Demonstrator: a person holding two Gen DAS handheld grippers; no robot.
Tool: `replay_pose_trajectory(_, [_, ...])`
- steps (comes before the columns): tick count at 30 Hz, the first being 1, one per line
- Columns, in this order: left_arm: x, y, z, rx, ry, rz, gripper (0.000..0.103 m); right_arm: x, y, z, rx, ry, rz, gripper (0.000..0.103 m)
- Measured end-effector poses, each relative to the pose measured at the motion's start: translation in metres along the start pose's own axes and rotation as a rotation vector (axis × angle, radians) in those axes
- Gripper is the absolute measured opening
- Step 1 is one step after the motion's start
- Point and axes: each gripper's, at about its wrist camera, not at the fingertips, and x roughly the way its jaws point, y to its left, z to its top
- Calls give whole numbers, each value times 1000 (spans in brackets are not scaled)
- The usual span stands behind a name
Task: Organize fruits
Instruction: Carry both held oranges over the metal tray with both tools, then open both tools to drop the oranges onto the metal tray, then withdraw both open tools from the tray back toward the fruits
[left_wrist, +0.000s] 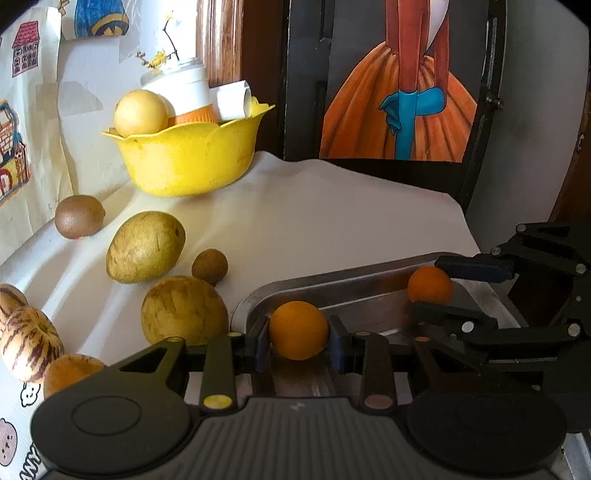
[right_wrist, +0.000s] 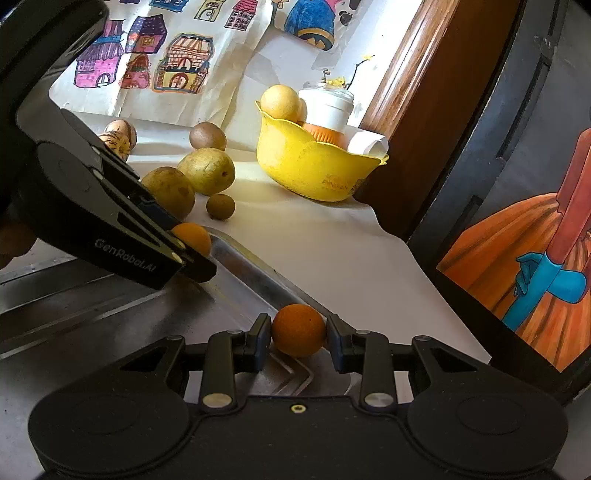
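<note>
My left gripper (left_wrist: 298, 334) is shut on a small orange (left_wrist: 298, 325), held just above the near left corner of a metal tray (left_wrist: 332, 286). My right gripper (right_wrist: 299, 332) is shut on a second small orange (right_wrist: 299, 326) over the tray's (right_wrist: 243, 258) far rim. In the left wrist view the right gripper (left_wrist: 430, 287) and its orange (left_wrist: 429, 282) show at the right. The right wrist view has the left gripper (right_wrist: 184, 240) and its orange (right_wrist: 195, 236) at the left.
On the white cloth left of the tray lie two yellow-green fruits (left_wrist: 146, 246) (left_wrist: 184, 310), a kiwi (left_wrist: 79, 216), a small brown fruit (left_wrist: 209, 266) and striped fruits (left_wrist: 31, 343). A yellow bowl (left_wrist: 192, 162) with fruit and a jar stands behind. A framed painting (left_wrist: 399, 92) leans at the back right.
</note>
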Motion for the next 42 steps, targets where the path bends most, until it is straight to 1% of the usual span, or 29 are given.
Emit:
replay_pose_trajectory(4, [0,-2,-1,12,4,5,36,2,0,0,7,9,-1,35])
replay_pose_trajectory(10, [0,-2,0,5,14,1,37,0,0,-2,15,-2,-9,35])
replay_pose_trajectory(11, [0,-2,0,4,12,0,41,0,0,-3,15,-3,-12,36])
replay_pose_trajectory(12, [-2,-1,0,2,5,-2,49,-2,1,-3,15,-5,-12,38])
replay_pose_trajectory(13, [-5,-1,0,1,-4,-5,53,-4,2,-4,16,-8,-13,38])
replay_pose_trajectory(15, [-11,-2,2,-4,-21,4,64,-8,3,-5,17,-14,-19,42])
replay_pose_trajectory(16, [-13,-2,2,-5,-27,12,65,-10,3,-5,21,-17,-24,43])
replay_pose_trajectory(19, [-25,0,0,-39,-42,17,69,-22,3,-4,47,-34,-34,50])
replay_pose_trajectory(21, [-34,3,-3,-66,-58,22,80,-30,4,-4,65,-48,-43,58])
replay_pose_trajectory(23, [-44,3,-6,-76,-79,46,83,-40,5,-3,80,-61,-47,62])
replay_pose_trajectory(25, [-56,4,-8,-89,-99,51,87,-50,8,-2,91,-75,-51,67])
replay_pose_trajectory(27, [-68,5,-11,-116,-123,50,96,-61,11,0,101,-88,-54,74])
replay_pose_trajectory(29, [-81,6,-14,-137,-144,57,99,-72,14,1,111,-97,-57,76])
replay_pose_trajectory(32, [-99,8,-19,-151,-170,70,102,-89,18,2,129,-110,-63,84])
replay_pose_trajectory(34, [-111,10,-25,-160,-182,75,102,-100,22,2,140,-115,-64,86])
replay_pose_trajectory(36, [-122,12,-31,-169,-189,82,102,-112,27,1,148,-119,-68,93])
replay_pose_trajectory(38, [-133,15,-40,-180,-193,93,102,-123,33,0,156,-122,-71,97])
replay_pose_trajectory(42, [-149,20,-58,-193,-185,106,102,-143,43,-6,188,-113,-72,102])
